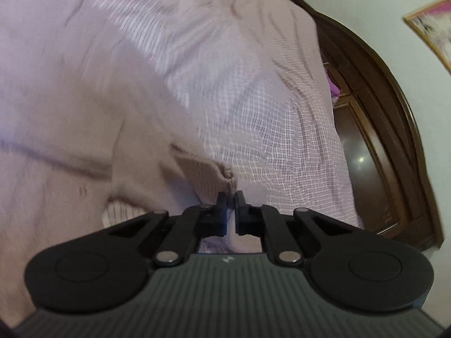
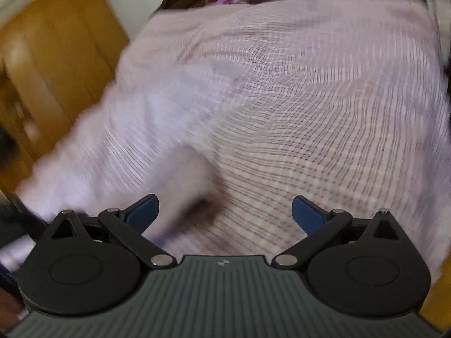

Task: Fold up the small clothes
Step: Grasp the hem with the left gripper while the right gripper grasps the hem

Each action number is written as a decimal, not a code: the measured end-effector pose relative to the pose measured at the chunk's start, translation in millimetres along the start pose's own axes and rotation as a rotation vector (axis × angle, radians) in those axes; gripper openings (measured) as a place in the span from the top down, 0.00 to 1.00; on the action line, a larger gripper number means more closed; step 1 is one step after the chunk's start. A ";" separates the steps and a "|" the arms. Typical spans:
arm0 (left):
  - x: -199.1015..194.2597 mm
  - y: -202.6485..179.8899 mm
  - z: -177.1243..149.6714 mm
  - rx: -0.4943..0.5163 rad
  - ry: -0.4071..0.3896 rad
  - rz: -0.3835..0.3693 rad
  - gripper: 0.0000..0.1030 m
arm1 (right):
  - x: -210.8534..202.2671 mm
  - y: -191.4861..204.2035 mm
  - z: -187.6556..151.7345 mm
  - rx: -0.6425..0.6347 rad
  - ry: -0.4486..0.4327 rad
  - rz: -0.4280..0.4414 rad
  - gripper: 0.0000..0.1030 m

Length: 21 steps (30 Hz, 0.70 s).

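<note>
1. Left wrist view: the left gripper (image 1: 231, 197) has its fingers drawn nearly together, pinching the ribbed cuff (image 1: 222, 174) of a pale pink knit garment (image 1: 84, 112). The cuff bunches right at the fingertips, so the grip looks taken at the sleeve end, probably so that the sleeve can be carried across the body of the garment for a fold. The garment lies spread over the left half of the view on a checked lilac bedcover (image 1: 267, 98), with a seam line crossing its lower part. Beyond the bed's far edge stand a dark wooden cabinet (image 1: 380, 140) and, on the wall, a framed picture (image 1: 431, 25).

2. Right wrist view: the right gripper (image 2: 225, 211) holds its blue-padded fingers (image 2: 143, 211) wide apart with nothing between them. It hangs over the bedcover (image 2: 310, 98), and the picture is smeared with motion blur. A soft pale shape runs from the centre towards the lower left, probably part of the garment, though the blur leaves that uncertain. A yellow wooden door (image 2: 56, 56) shows at the left. The spread fingers suggest readiness to take a second hold.
</note>
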<state>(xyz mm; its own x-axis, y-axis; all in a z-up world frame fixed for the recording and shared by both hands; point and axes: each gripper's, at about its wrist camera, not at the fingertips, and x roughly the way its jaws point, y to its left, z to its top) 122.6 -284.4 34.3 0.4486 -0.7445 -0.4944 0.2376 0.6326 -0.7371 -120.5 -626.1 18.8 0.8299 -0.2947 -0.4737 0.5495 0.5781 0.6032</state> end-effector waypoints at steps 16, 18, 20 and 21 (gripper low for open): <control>-94.2 16.9 32.6 0.131 -0.157 -0.006 0.93 | 69.3 11.6 -17.7 0.656 0.346 0.403 0.71; -108.9 28.6 37.3 0.125 -0.182 -0.007 0.93 | 73.7 21.3 -21.9 0.620 0.358 0.376 0.86; -121.0 37.5 42.7 0.127 -0.203 -0.006 0.93 | 74.6 32.4 -25.2 0.564 0.364 0.391 0.94; -127.4 43.1 45.8 0.133 -0.212 -0.006 0.93 | 73.4 39.5 -27.0 0.528 0.360 0.404 0.94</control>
<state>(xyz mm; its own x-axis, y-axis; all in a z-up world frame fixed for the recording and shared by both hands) 115.1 -152.5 86.6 0.6142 -0.6960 -0.3719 0.3459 0.6610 -0.6659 -40.5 -604.3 -9.5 0.9439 0.1816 -0.2758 0.2571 0.1199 0.9589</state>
